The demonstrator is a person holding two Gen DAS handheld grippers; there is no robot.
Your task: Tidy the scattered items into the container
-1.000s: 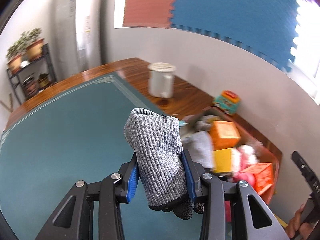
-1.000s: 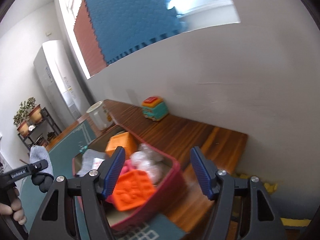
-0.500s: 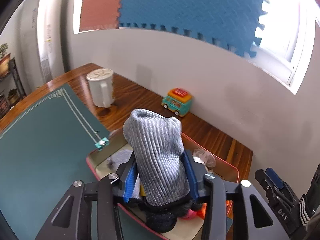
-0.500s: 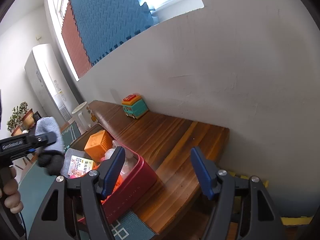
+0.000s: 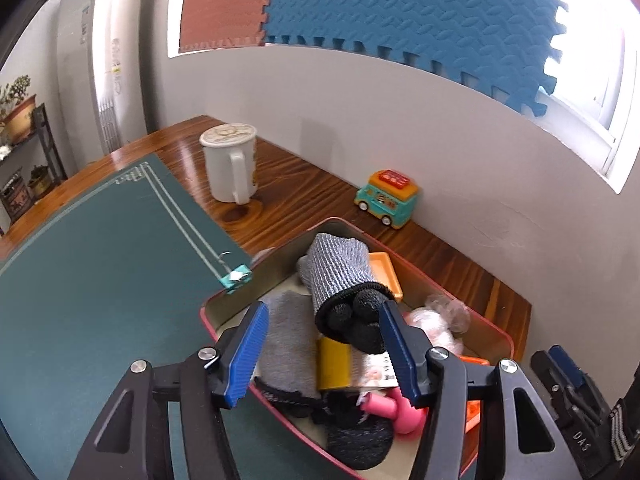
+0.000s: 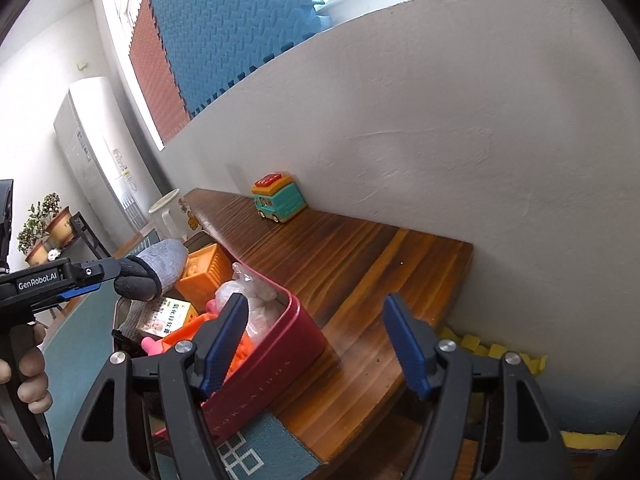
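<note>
Glove [image 5: 340,276] is dropping into the nearly full red container [image 5: 505,335]; left gripper [image 5: 324,354] and right gripper [image 6: 316,344] are both hanging wide open, gripping nothing, and the toy bus [image 5: 387,198] is sitting far off.

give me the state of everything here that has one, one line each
left tool: open, holding nothing
right tool: open, holding nothing
grey glove: released, lying on the pile in the tin
red tin: lidless, heaped with items
white mug: upright, lid on
toy bus: upright on the wooden table, outside the tin
</note>
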